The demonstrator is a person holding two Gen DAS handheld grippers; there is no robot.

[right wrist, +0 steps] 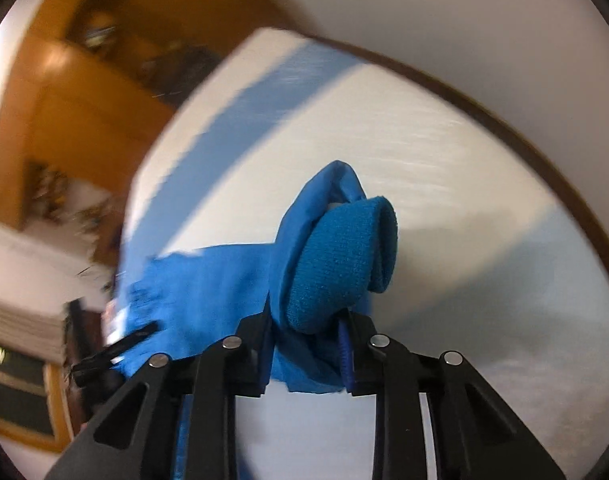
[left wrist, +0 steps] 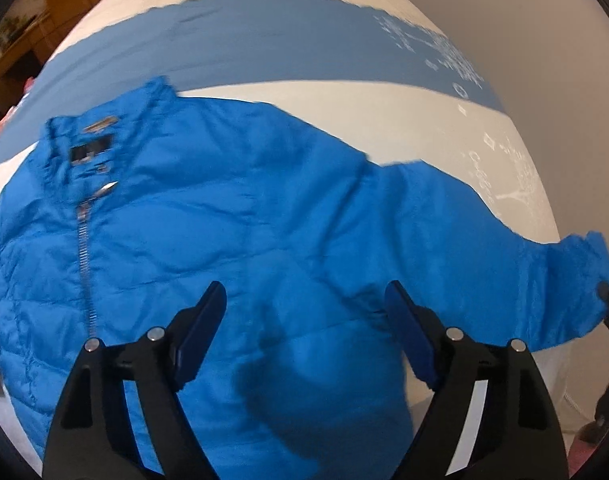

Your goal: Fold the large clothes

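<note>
A bright blue puffer jacket (left wrist: 232,216) lies front up on the bed, zipper (left wrist: 84,256) closed, collar at the upper left. Its sleeve (left wrist: 484,248) stretches out to the right. My left gripper (left wrist: 304,300) is open and empty, hovering just above the jacket's lower body. My right gripper (right wrist: 308,320) is shut on the sleeve's knitted cuff (right wrist: 340,264) and holds it lifted above the bed; it shows at the right edge of the left wrist view (left wrist: 608,296).
The bed cover (left wrist: 344,120) is white with a wide blue band (left wrist: 264,48) behind the jacket. A pale wall (left wrist: 504,20) stands to the right. Wooden furniture and shelves (right wrist: 84,80) stand beyond the bed's far side.
</note>
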